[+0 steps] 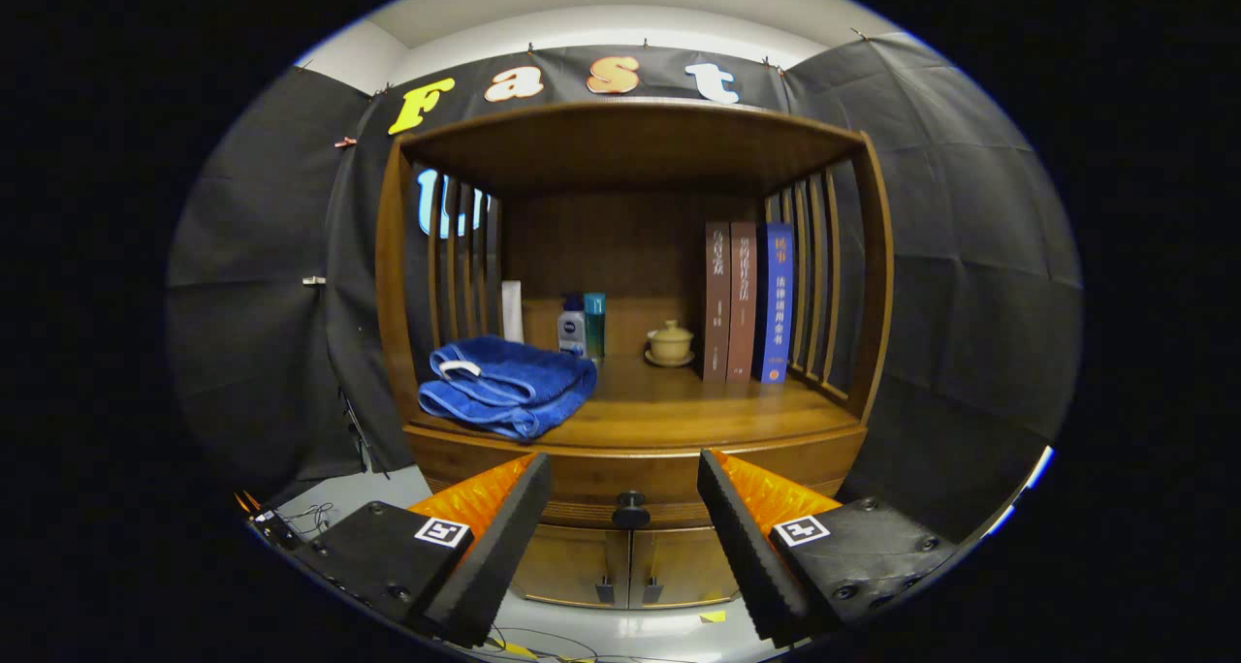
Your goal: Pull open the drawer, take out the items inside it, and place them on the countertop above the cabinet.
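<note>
A wooden cabinet [873,353] stands ahead with a shut drawer [601,474] under its countertop [698,406]. The drawer's dark round knob [630,511] sits between my fingers and some way beyond them. My gripper [625,508] is open, nothing between its fingers. A folded blue towel [509,384] lies on the countertop's left front. What the drawer holds is hidden.
At the back of the countertop stand two small bottles [582,326], a white tube [512,311], a lidded cup on a saucer [670,343] and three upright books [747,299] at the right. Two lower cabinet doors [630,566] are shut. Cables lie on the floor at the left.
</note>
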